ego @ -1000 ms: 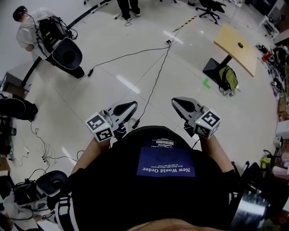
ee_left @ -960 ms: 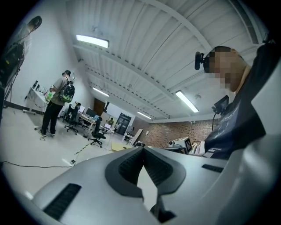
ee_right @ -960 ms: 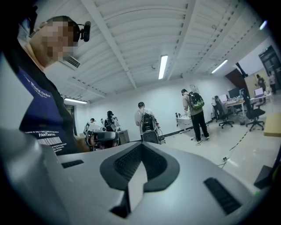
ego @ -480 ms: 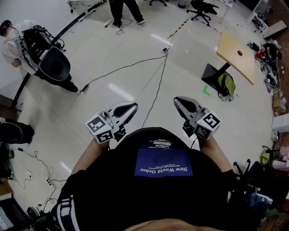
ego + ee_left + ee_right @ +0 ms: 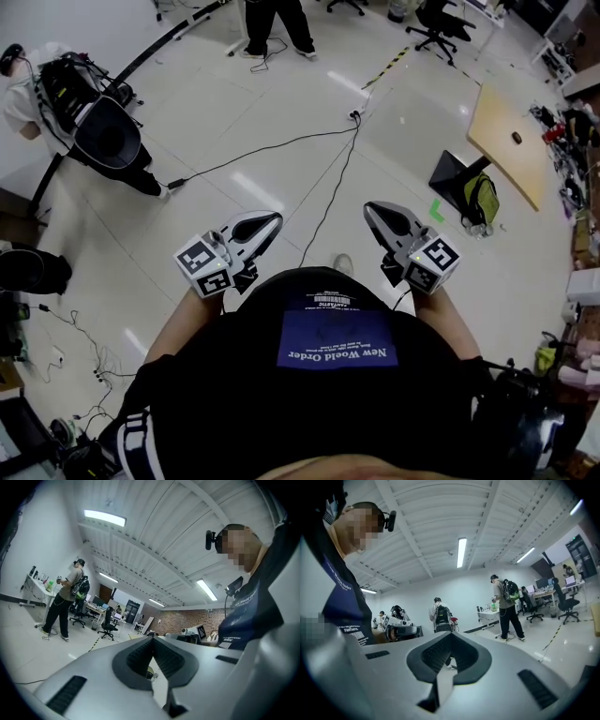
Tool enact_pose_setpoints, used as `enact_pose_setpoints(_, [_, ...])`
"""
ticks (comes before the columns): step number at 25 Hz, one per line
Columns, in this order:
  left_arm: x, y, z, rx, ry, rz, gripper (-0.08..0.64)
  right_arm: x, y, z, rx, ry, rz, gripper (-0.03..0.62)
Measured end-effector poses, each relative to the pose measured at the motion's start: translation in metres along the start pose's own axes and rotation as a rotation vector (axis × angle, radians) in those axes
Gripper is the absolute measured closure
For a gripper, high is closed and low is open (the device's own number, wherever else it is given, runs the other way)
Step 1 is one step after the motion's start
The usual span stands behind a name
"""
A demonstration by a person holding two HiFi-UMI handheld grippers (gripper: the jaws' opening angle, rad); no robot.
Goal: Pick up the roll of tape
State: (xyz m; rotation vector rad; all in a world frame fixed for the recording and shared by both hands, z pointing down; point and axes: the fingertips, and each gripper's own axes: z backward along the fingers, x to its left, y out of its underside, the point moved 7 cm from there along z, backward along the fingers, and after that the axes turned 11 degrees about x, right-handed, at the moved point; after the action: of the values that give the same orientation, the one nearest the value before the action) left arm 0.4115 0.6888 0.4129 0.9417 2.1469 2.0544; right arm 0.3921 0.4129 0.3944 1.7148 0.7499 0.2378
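You hold your grey-and-white left gripper and matching right gripper above the glossy white floor, each with jaws pressed together, empty.

Open lab; office chairs, desk, trailing floor cables.

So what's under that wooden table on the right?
Under the wooden table, a black pedestal base and a green backpack show. The tabletop covers whatever lies farther beneath.
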Motion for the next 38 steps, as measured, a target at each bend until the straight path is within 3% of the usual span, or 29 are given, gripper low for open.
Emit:
enact_pose_setpoints(8, [0.031, -0.062, -0.136, -0.047, -0.084, -0.01, 0.555, -0.161, -0.048, 0.011, -0.005, -0.104, 0.076, 0.607])
enact_pose_setpoints(16, [0.068, -0.1, -0.219, -0.009, -0.097, 0.005, 0.555, -0.26, -0.074, 0.004, -0.019, -0.118, 0.077, 0.607])
enact_pose_setpoints(24, [0.145, -0.117, -0.266, 0.025, 0.025, 0.013, 0.555, -0.311, -0.082, -0.03, -0.046, -0.036, 0.007, 0.607])
enact_pose_setpoints(30, [0.257, -0.152, -0.27, 0.028, 0.142, -0.008, 0.555, -0.343, -0.111, -0.104, -0.055, 0.095, 0.004, 0.607])
enact_pose_setpoints(38, [0.375, -0.212, -0.281, 0.106, 0.251, -0.053, 0.555, -0.391, -0.148, -0.18, -0.091, 0.217, -0.026, 0.607])
